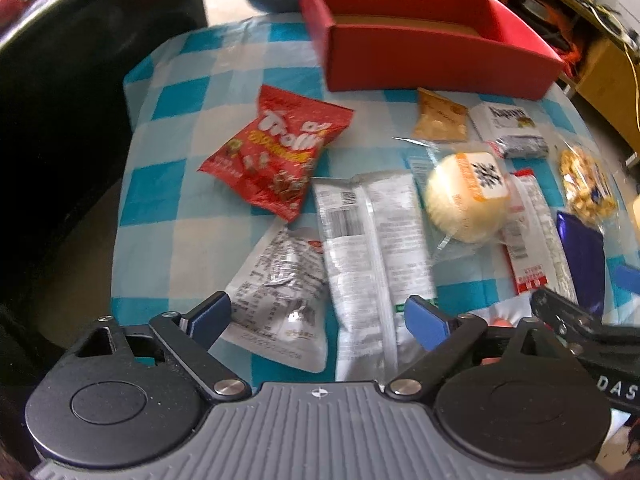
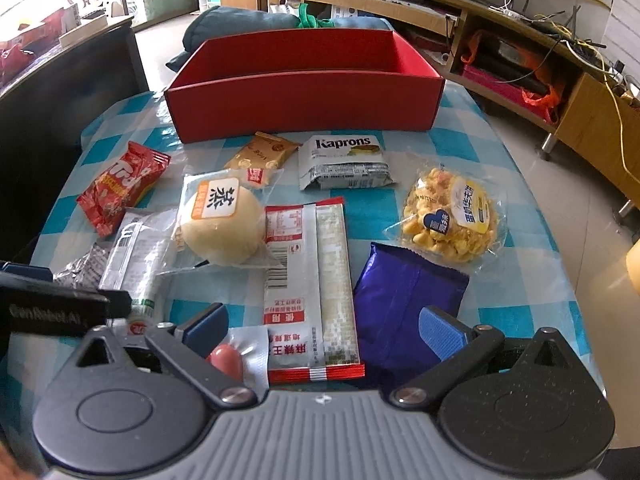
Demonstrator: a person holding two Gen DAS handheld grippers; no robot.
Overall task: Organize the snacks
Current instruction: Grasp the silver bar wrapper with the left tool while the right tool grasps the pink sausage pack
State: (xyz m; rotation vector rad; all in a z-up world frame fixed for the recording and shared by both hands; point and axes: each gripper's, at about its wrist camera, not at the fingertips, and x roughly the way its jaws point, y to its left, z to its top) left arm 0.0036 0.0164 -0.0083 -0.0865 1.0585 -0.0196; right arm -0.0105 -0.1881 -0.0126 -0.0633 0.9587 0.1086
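An empty red box point(image 1: 420, 60) point(image 2: 304, 100) stands at the far side of the checked cloth. Snack packets lie in front of it. My left gripper point(image 1: 316, 320) is open, its fingers either side of a silver packet point(image 1: 280, 288) and a long white packet point(image 1: 372, 248), above them. My right gripper point(image 2: 322, 330) is open over a red-and-white strip packet point(image 2: 308, 280) and a small sausage packet point(image 2: 226, 356). A purple-blue packet point(image 2: 404, 296) lies by its right finger. Further off lie a wrapped bun point(image 2: 220, 220), a red Trolli bag point(image 1: 276, 152), a Kaprons packet point(image 2: 344, 164) and a yellow puffed snack point(image 2: 452, 216).
A small brown packet point(image 2: 260, 156) lies just before the box. The table's left edge borders dark furniture point(image 1: 60, 120). A low wooden shelf unit point(image 2: 520, 60) with cables runs along the right, across tiled floor. A blue-grey cushion point(image 2: 240, 24) sits behind the box.
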